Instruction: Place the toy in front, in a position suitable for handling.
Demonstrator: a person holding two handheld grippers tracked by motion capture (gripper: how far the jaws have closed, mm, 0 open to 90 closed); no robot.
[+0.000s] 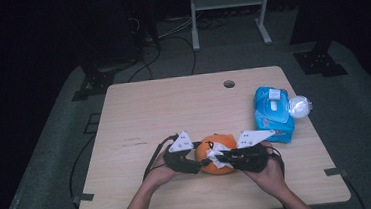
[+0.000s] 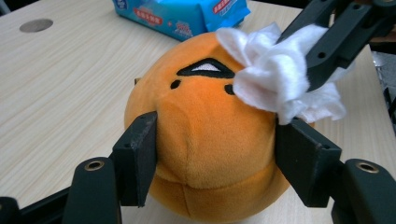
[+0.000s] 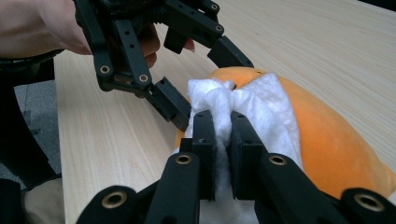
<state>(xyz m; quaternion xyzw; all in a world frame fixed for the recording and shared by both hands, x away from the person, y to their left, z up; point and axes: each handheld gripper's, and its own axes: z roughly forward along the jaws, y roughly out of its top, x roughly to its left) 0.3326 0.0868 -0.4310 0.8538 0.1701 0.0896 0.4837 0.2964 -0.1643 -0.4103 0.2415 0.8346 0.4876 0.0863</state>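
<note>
At the near edge of the surface (image 1: 139, 118), left of centre, the left gripper (image 1: 192, 163) reaches rightward onto an orange plush (image 1: 208, 150). In the left gripper view its 2 jaws press the plush's 2 flanks, dimpling the fabric, so they are clamped on it; the stitched face sits above them, and the plush rests on the wood. The same gripper (image 3: 198, 81) shows from the far side in the right gripper view, with a hand (image 3: 42, 28) behind it.

On top of the plush, toward its right side, lies a white wipe (image 1: 218, 154). The right gripper (image 1: 228, 157) comes in from the right, and in the right gripper view its 2 jaws stand nearly together, pinching a bunched fold of the wipe (image 3: 243, 109) between them, the rest draped over the orange fabric (image 3: 327, 140). In the left gripper view the wipe (image 2: 275, 74) presses against the plush (image 2: 210, 130) beside the face.

Farther right and a little beyond, well apart from both grippers, a blue wipes pack (image 1: 273, 112) lies flat, its lid flap closed. Touching its right edge is a small clear round item (image 1: 299, 107); what it is cannot be told.
</note>
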